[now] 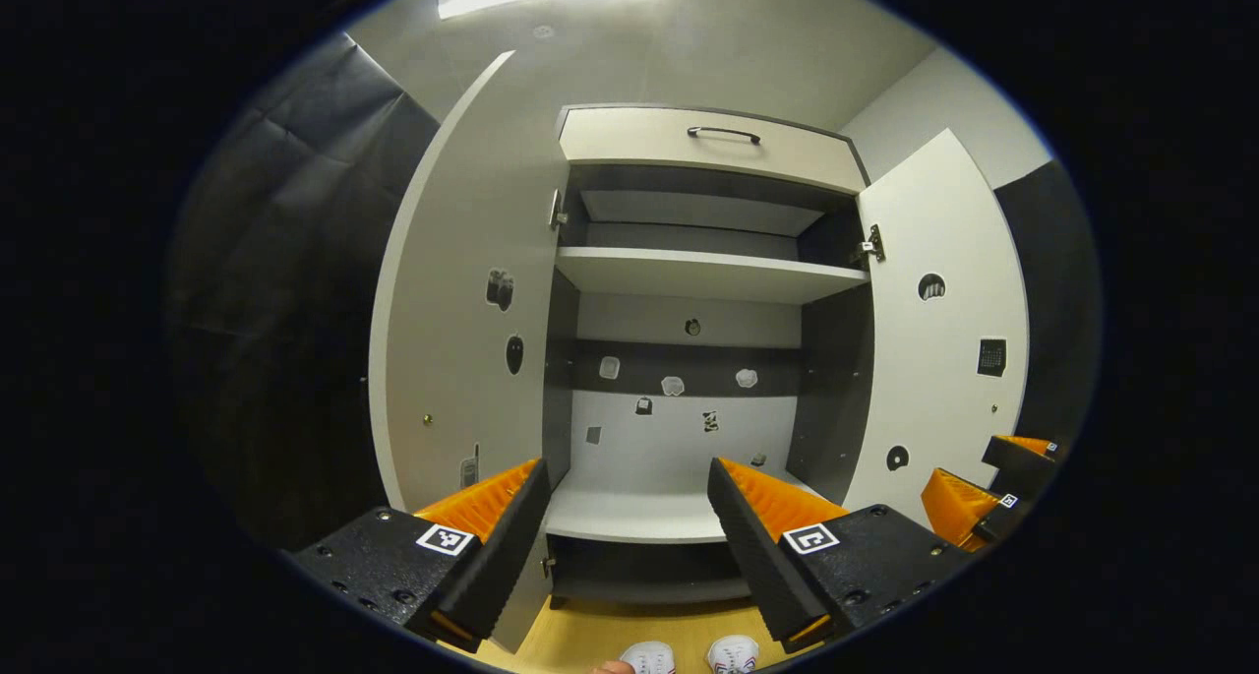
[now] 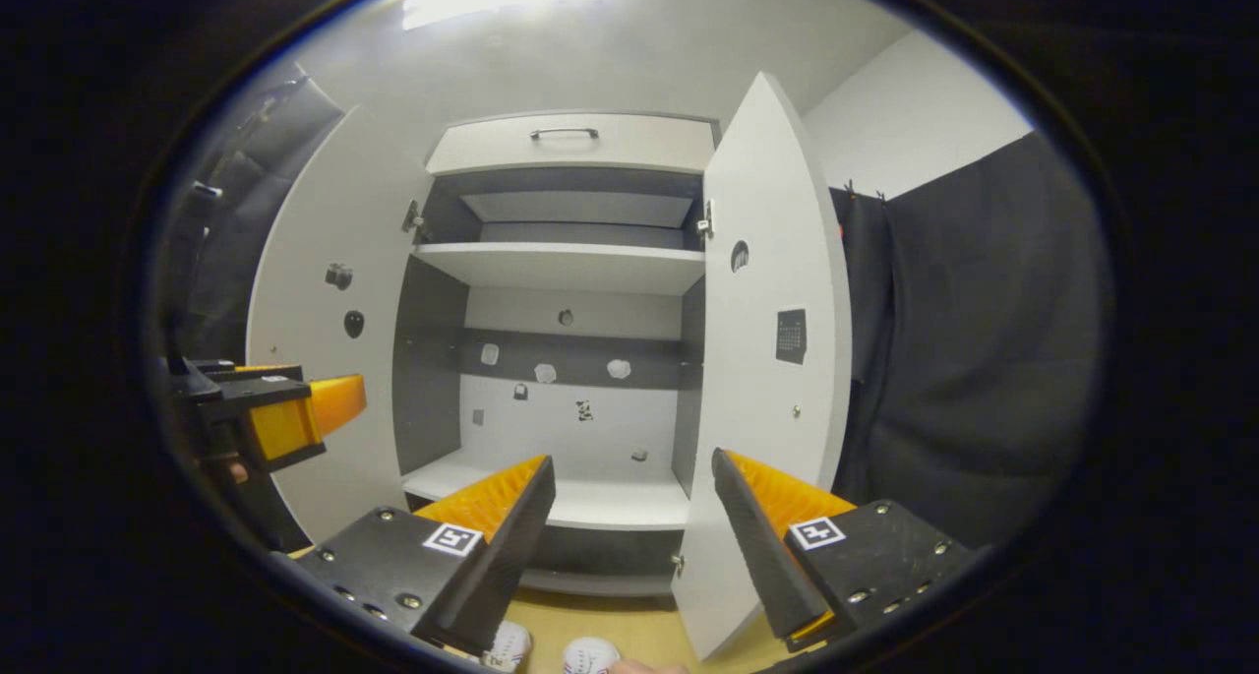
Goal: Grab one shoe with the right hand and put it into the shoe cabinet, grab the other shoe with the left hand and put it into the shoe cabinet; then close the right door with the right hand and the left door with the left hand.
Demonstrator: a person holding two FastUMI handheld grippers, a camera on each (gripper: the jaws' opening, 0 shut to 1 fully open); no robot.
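The shoe cabinet [image 1: 703,278] [image 2: 566,261] stands ahead with both doors swung wide; its shelves are bare. The left door [image 1: 462,330] [image 2: 334,320] and right door [image 1: 944,330] [image 2: 772,359] are white. Two white shoes [image 1: 689,656] [image 2: 551,652] sit side by side on the wooden floor in front of the cabinet, just at the bottom edge of both views. My left gripper [image 1: 629,497] is open, empty, held above the shoes. My right gripper [image 2: 629,487] is also open and empty. The right gripper [image 1: 993,487] appears at the lower right of the left gripper view, the left gripper [image 2: 285,413] at the left of the right gripper view.
A closed drawer [image 1: 708,148] with a dark handle tops the cabinet. Small stickers dot the cabinet's back panel [image 1: 679,389] and both doors. Black cloth walls [image 1: 285,339] [image 2: 984,359] flank the cabinet. The floor [image 1: 639,625] is light wood.
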